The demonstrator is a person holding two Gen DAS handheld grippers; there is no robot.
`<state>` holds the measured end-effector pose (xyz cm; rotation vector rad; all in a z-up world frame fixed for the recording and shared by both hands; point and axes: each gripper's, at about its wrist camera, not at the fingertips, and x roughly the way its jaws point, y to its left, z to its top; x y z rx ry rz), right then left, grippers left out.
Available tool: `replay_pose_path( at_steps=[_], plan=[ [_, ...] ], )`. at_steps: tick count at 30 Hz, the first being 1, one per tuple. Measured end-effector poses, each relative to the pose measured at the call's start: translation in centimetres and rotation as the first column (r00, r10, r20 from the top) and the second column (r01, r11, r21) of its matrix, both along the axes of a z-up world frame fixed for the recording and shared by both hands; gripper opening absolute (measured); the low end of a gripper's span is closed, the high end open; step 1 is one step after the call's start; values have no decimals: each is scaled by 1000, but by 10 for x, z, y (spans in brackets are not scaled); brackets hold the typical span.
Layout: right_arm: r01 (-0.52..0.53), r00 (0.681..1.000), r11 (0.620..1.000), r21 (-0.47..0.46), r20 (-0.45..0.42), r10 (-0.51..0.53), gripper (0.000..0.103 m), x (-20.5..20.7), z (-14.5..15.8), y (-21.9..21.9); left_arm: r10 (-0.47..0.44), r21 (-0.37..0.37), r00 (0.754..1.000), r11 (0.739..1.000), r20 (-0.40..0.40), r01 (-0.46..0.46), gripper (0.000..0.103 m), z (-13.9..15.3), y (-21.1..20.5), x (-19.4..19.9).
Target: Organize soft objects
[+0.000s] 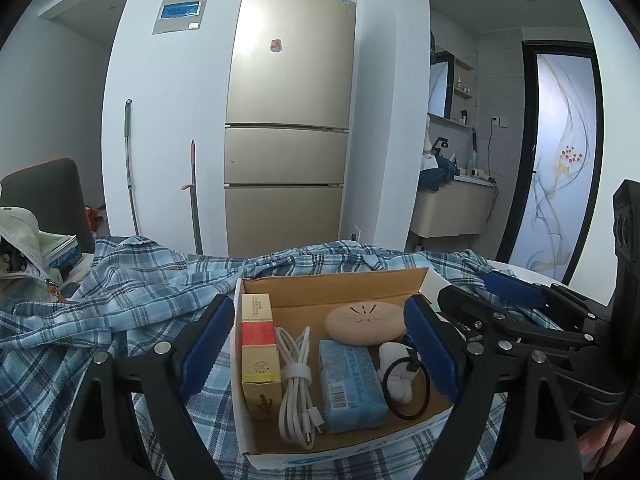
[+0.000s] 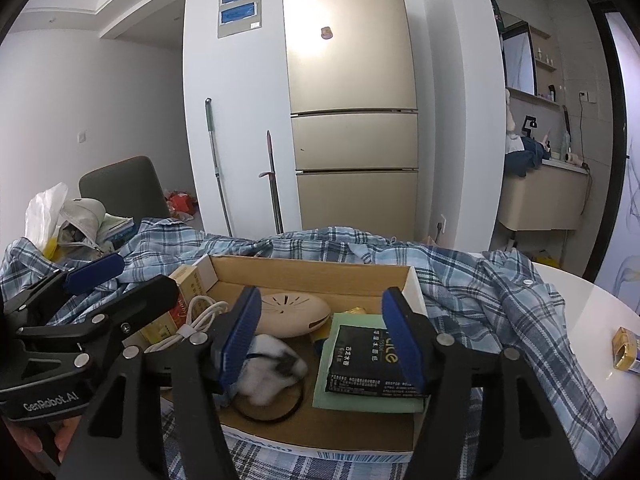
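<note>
An open cardboard box (image 1: 332,289) (image 2: 316,270) sits on a blue plaid shirt (image 1: 120,280) (image 2: 480,284). It holds a blue tissue pack (image 1: 352,384), a white cable (image 1: 296,384), yellow cartons (image 1: 258,344), a beige oval case (image 1: 364,322) (image 2: 292,314), a white fluffy hair tie with a black loop (image 1: 400,380) (image 2: 268,372), and a black tissue pack on a green sheet (image 2: 368,360). My left gripper (image 1: 320,344) is open over the box. My right gripper (image 2: 324,336) is open over the box's right part.
A white table edge (image 2: 580,300) carries a small yellow box (image 2: 626,350) at right. A bag and books (image 1: 44,248) lie at the left by a grey chair (image 2: 124,188). A fridge (image 1: 288,120) and two mop handles stand behind.
</note>
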<state>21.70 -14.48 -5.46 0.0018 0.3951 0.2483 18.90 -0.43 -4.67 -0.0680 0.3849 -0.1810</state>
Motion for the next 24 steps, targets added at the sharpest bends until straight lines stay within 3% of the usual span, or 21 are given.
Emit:
replay_pose_path(
  at_steps=[8, 18, 21, 24],
  plan=[
    [41, 999, 999, -11, -36, -41, 64, 7, -2, -1, 3, -12, 1000, 1000, -2, -3, 88, 0, 4, 0],
    [54, 998, 998, 41, -48, -52, 67, 9, -2, -12, 8, 3, 1000, 1000, 9, -8, 88, 2, 4, -3],
    [75, 997, 996, 46, -28, -73, 67, 8, 4, -19, 20, 39, 997, 999, 68, -23, 88, 17, 0, -13],
    [109, 994, 989, 97, 13, -111, 67, 2, 25, -34, 30, -10, 995, 1000, 91, -29, 88, 41, 5, -20]
  ],
)
